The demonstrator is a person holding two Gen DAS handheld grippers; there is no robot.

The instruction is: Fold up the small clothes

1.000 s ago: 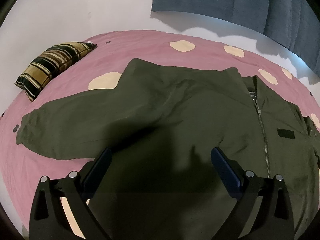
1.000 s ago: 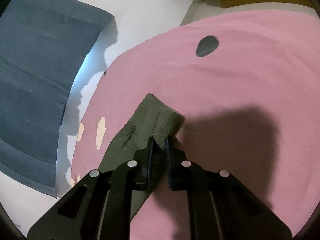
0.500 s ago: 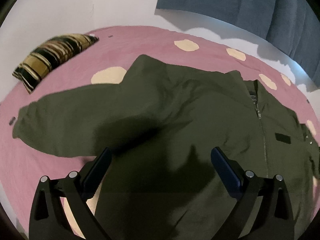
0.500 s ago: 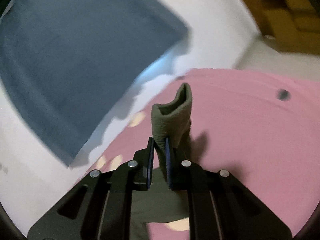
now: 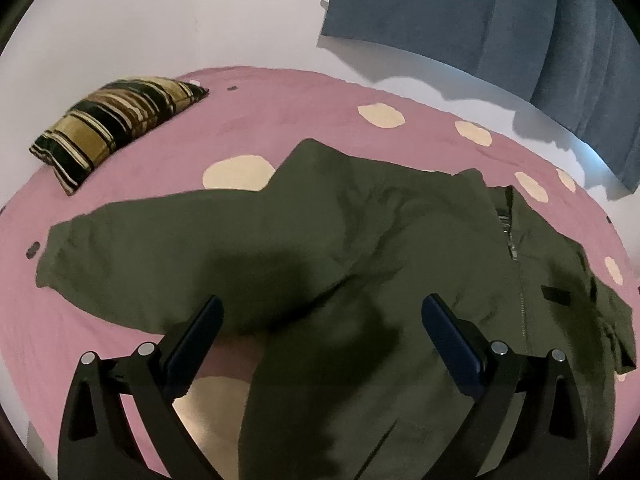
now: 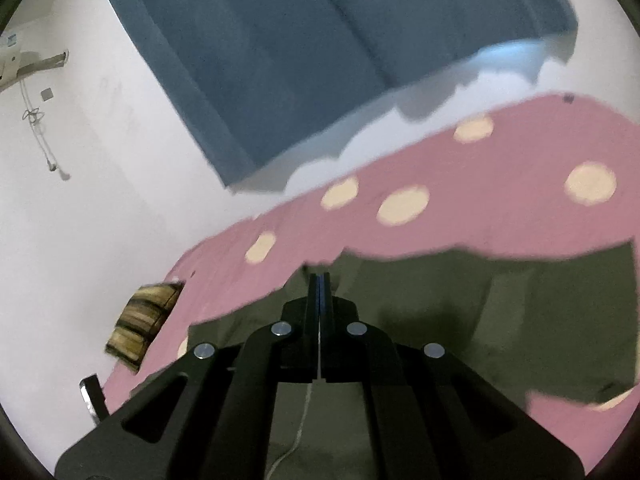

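An olive green zip jacket (image 5: 360, 248) lies spread on a pink bed cover with cream dots (image 5: 280, 120). One sleeve (image 5: 140, 256) stretches out to the left. My left gripper (image 5: 320, 320) is open and empty, hovering over the jacket's lower body. In the right wrist view the jacket (image 6: 500, 312) fills the lower right. My right gripper (image 6: 320, 280) has its jaws closed together; no fabric shows between the tips, and the sleeve cuff it held is out of sight.
A striped black and gold pillow (image 5: 112, 128) lies at the far left corner of the bed, also visible in the right wrist view (image 6: 144, 320). A blue curtain (image 5: 480, 12) hangs on the white wall behind the bed.
My right gripper has swung from the far side of the bed, with the cuff lifted, over to above the jacket body; the cuff no longer shows. The left gripper has stayed open and shifted slightly.
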